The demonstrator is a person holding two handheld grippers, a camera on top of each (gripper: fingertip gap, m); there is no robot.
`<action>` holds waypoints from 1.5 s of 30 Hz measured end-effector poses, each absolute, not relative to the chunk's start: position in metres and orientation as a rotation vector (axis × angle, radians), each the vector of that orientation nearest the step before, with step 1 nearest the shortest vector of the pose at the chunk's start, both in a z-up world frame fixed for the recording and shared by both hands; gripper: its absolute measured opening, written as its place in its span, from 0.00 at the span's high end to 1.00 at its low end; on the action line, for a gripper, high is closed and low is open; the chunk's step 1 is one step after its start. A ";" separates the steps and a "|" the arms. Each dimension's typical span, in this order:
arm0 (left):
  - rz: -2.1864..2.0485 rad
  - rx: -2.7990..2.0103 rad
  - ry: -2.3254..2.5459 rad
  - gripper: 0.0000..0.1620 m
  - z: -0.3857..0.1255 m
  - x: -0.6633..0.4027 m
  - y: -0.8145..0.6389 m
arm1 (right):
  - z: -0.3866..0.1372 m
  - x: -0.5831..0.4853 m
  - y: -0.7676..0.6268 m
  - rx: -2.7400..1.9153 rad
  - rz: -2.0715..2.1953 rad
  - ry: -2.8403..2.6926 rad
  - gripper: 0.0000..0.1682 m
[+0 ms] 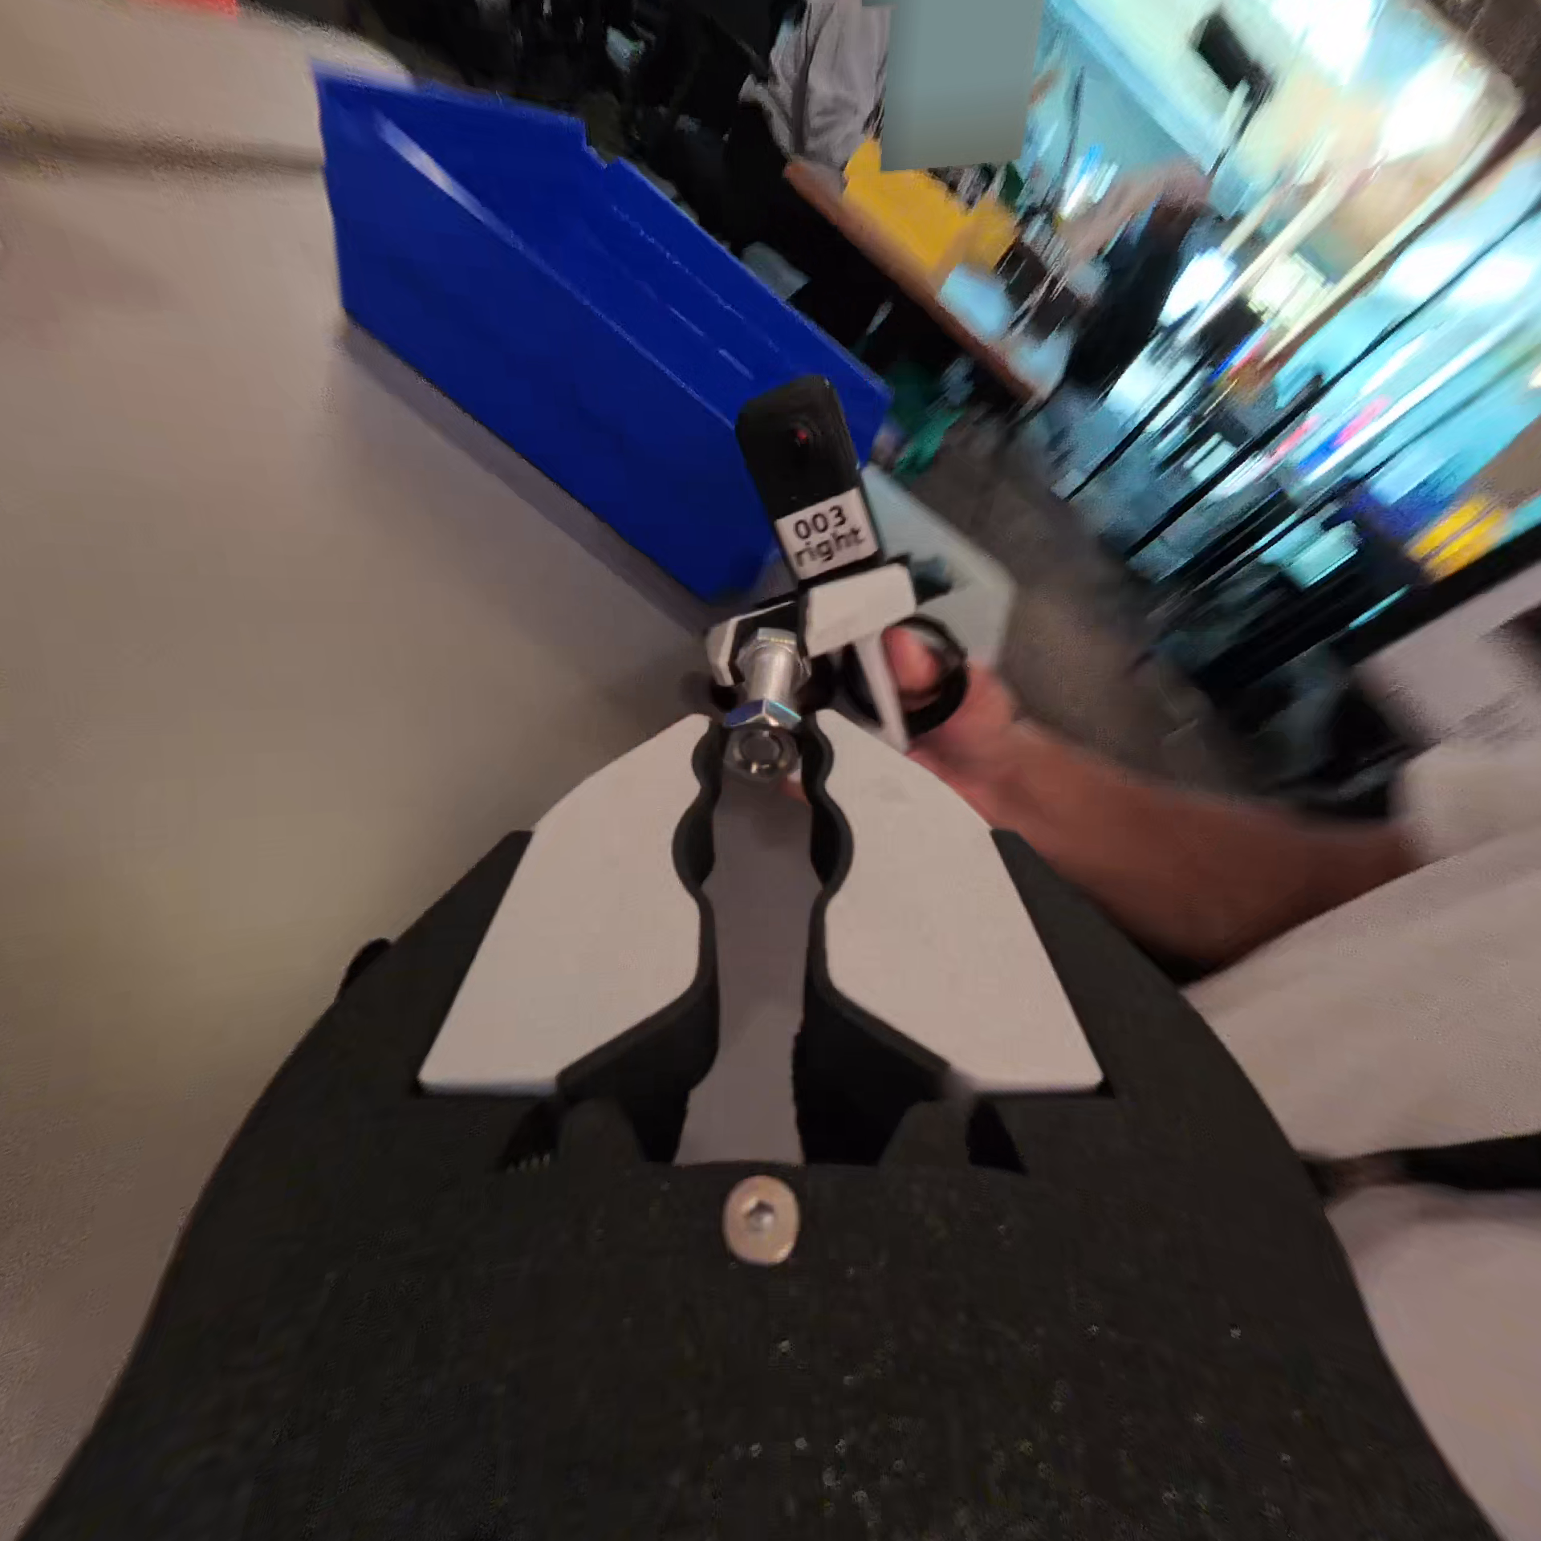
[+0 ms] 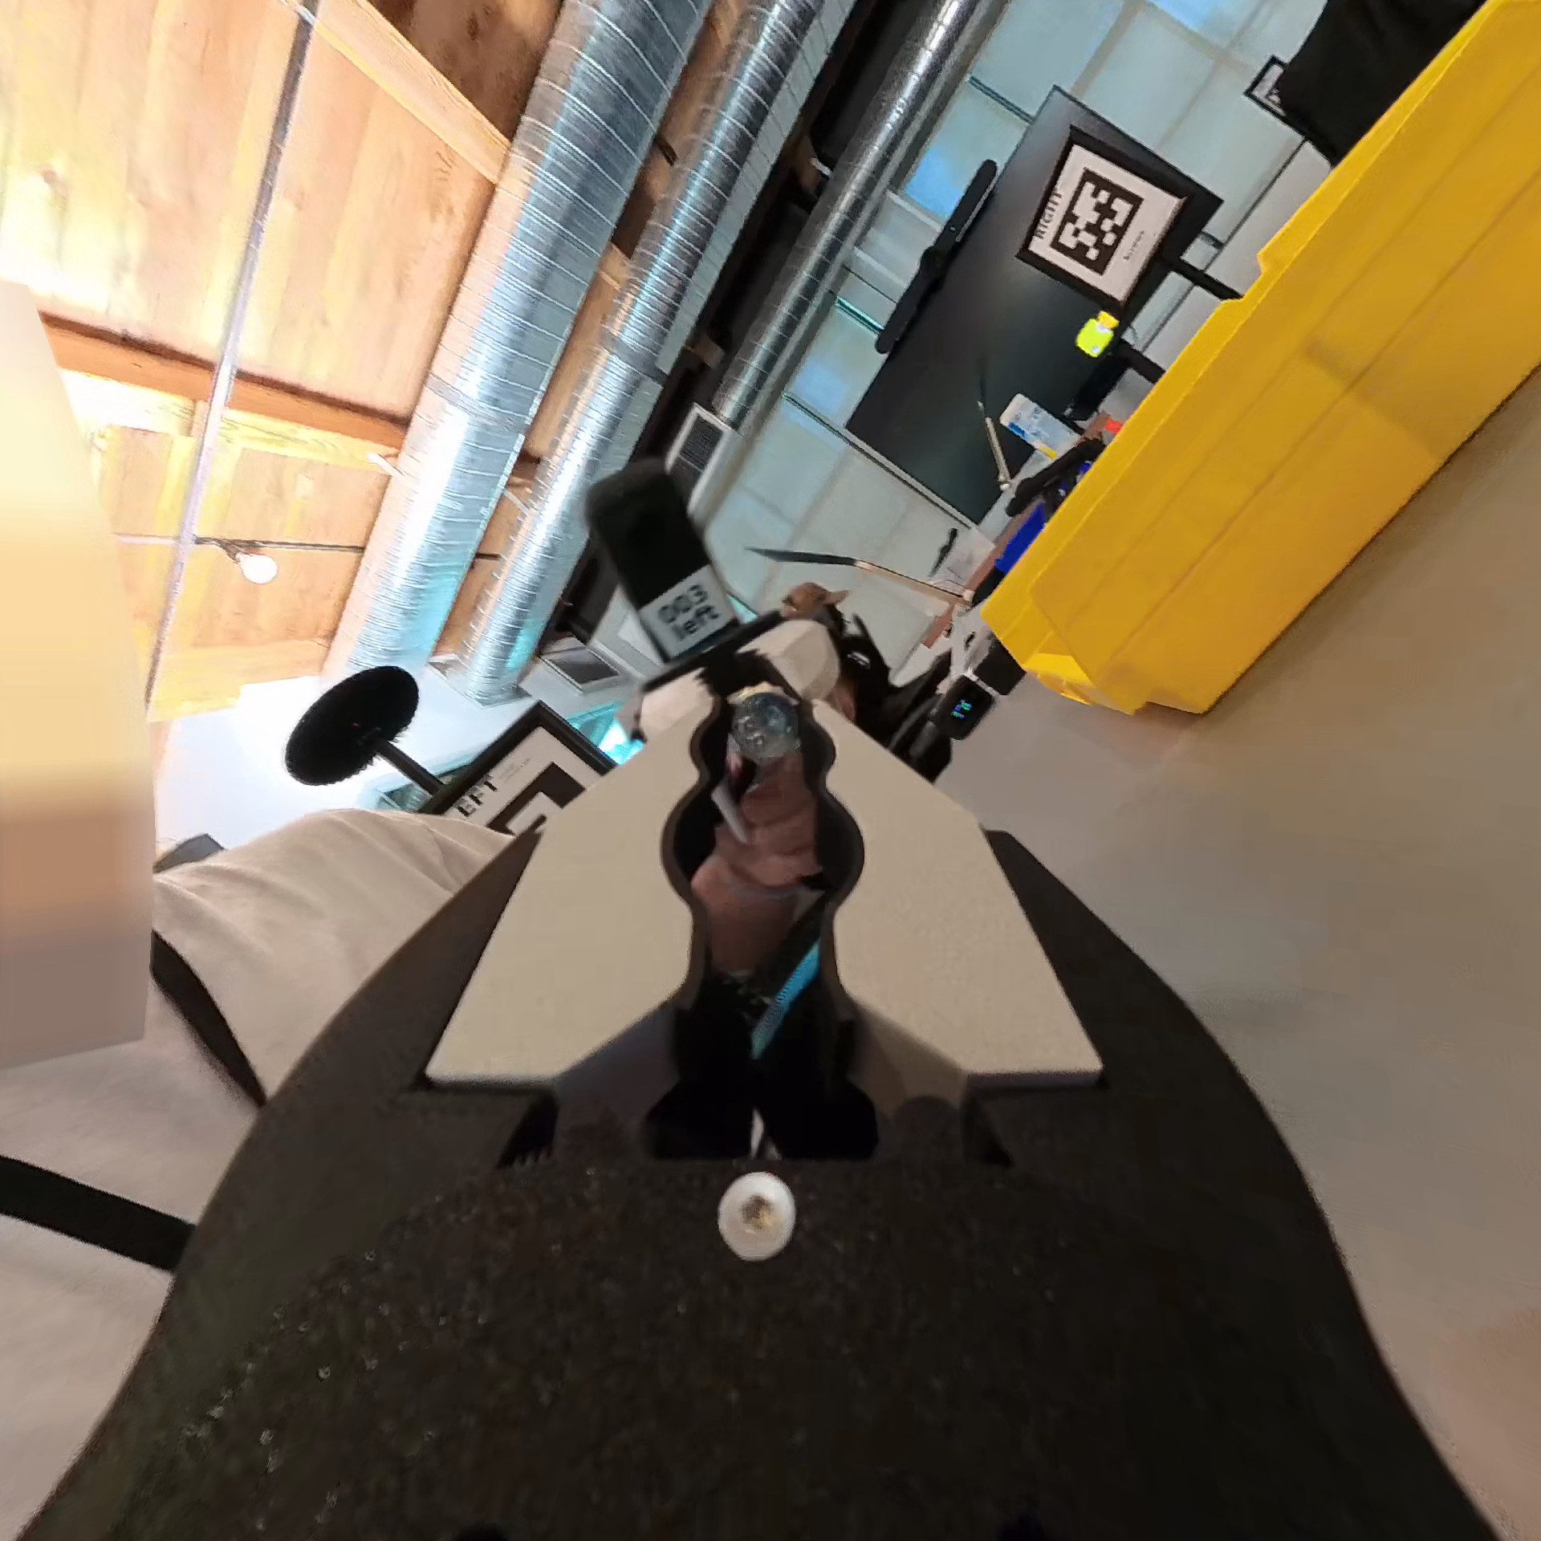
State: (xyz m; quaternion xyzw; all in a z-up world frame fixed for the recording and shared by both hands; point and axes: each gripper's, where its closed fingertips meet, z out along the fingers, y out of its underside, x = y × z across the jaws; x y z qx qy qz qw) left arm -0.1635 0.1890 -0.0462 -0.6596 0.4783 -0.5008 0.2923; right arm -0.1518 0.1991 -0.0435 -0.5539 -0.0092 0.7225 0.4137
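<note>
**Both claws meet on one bolt, held off the table**

The thing I have between the two claws is a silver bolt [image 1: 769,677] with a hex nut [image 1: 763,715] threaded on its shank. It sits in the air above the grey table [image 1: 208,584], not resting on anything, and lies along the line between the two claws.

My left gripper [image 1: 760,755] has its fingers drawn in close at the tips, with only a narrow gap farther back, and they pinch one end of the bolt; I can see that round end face between them, with the nut just beyond the tips. My right gripper [image 2: 763,730] is likewise nearly closed, its tips clamped on the other end of the bolt [image 2: 765,724], whose round face shows head-on in the right wrist view.

Across from my left claw I see the right one end-on, with its black camera stalk bearing a white label [image 1: 825,538] and a bare hand [image 1: 959,734] behind it working the handle. In the right wrist view the left claw's labelled stalk [image 2: 684,621] appears the same way, with fingers of a hand [image 2: 763,850] visible through the gap.

A blue bin [image 1: 584,333] stands on the table beyond and left of the bolt in the left view. A yellow bin [image 2: 1267,450] stands on the table to the right in the right view. Silver ducts [image 2: 542,350] run overhead under wooden boards.
</note>
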 end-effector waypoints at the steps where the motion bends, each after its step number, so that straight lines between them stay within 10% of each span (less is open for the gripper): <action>1: -1.137 -1.627 1.403 0.89 -0.047 -0.163 0.189 | -0.043 -0.151 0.199 -1.378 1.839 -0.008 0.90; 8: 0.230 -0.398 1.862 0.89 -0.043 -0.161 0.198 | -0.042 -0.150 0.200 -1.307 1.958 0.081 0.91; 15: 0.525 -0.024 1.861 0.89 -0.036 -0.149 0.212 | -0.041 -0.139 0.205 -1.284 1.923 0.115 0.91; 19: 0.169 -0.503 1.899 0.65 -0.044 -0.158 0.211 | -0.042 -0.136 0.206 -1.321 1.823 0.087 0.91; 30: -2.195 -2.138 0.591 0.68 -0.029 -0.165 0.208 | -0.033 -0.130 0.204 -1.394 1.380 -0.133 0.90; 41: -2.513 -2.349 0.402 0.72 -0.032 -0.157 0.192 | -0.030 -0.146 0.196 -1.405 1.256 -0.319 0.90; 45: -2.525 -2.350 0.412 0.89 -0.032 -0.159 0.192 | -0.035 -0.148 0.196 -1.431 1.267 -0.321 0.90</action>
